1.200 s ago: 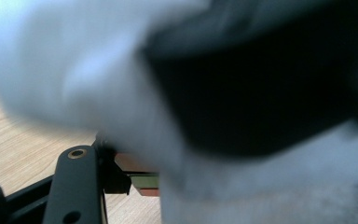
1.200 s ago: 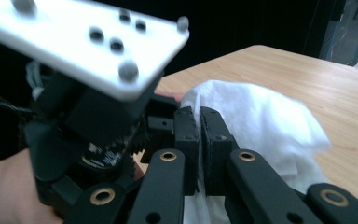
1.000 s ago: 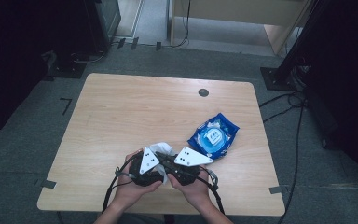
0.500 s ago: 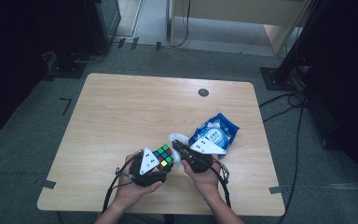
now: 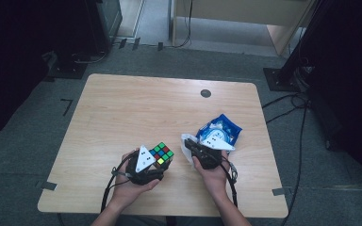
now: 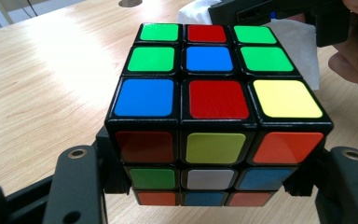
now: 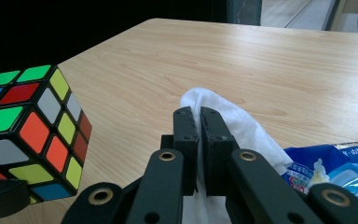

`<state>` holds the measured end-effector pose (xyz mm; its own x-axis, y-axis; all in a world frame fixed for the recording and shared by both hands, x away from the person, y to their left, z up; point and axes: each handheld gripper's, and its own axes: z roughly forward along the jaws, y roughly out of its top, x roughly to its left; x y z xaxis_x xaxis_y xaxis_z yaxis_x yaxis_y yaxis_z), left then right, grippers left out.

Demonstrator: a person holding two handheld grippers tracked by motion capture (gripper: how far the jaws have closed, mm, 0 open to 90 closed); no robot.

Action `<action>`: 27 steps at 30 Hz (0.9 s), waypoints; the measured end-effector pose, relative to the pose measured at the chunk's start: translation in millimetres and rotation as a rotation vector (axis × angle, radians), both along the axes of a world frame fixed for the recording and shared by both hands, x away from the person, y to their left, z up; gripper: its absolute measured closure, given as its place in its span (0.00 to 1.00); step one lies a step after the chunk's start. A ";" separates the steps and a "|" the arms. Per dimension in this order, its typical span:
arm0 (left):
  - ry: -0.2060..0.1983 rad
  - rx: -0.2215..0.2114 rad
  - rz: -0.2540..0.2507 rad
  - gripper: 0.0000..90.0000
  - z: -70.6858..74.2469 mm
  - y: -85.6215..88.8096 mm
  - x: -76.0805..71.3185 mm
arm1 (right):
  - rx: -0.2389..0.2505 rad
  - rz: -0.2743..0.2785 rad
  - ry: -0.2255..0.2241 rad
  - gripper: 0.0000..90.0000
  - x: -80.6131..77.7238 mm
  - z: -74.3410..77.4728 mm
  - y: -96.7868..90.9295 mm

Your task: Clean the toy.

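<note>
Puzzle cube (image 6: 214, 116): three-by-three, black frame, coloured stickers scrambled; top face shows green, red, blue and yellow squares, near face red, yellow-green, orange, white and blue. Held off the table (image 5: 122, 113), over its near edge, left of centre.

White wipe (image 7: 242, 126): soft, crumpled cloth-like sheet, standing up in a fold just right of the cube.

Blue packet (image 5: 221, 129): glossy wrapper with a round pale lid, lying flat on the table just behind the right hand, touching the wipe's far side.

Round dark grommet (image 5: 206, 93): set in the table near its far edge, well apart from the rest.

Left tongs (image 6: 205, 186): spread wide, clamped on the cube's two opposite side faces at its lower layers; the cube's bulk blocks most of the table beyond in the left gripper view.

Right tongs (image 7: 200, 126): nearly closed, pinching the wipe's fold between the pads; near the cube, apart from it.
</note>
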<state>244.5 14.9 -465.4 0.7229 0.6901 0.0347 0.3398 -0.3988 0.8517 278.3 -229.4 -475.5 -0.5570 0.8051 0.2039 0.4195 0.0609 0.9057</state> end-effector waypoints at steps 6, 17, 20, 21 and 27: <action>0.002 -0.003 0.011 0.38 -1.2 3.6 2.9 | 0.036 0.011 -0.035 0.58 -6.1 12.6 4.3; 0.002 0.000 0.016 0.38 -3.0 3.6 3.9 | 0.133 0.178 0.026 0.40 -24.6 29.4 39.1; -0.011 0.016 0.016 0.38 -3.4 1.7 2.8 | 0.127 0.183 0.064 0.33 -27.9 28.8 49.0; -0.012 0.017 0.015 0.38 -3.6 0.8 2.2 | 0.117 0.185 0.070 0.32 -28.2 28.2 51.8; -0.035 0.036 0.001 0.38 -4.8 -4.3 -0.8 | 0.102 0.186 0.131 0.32 -26.1 22.3 59.5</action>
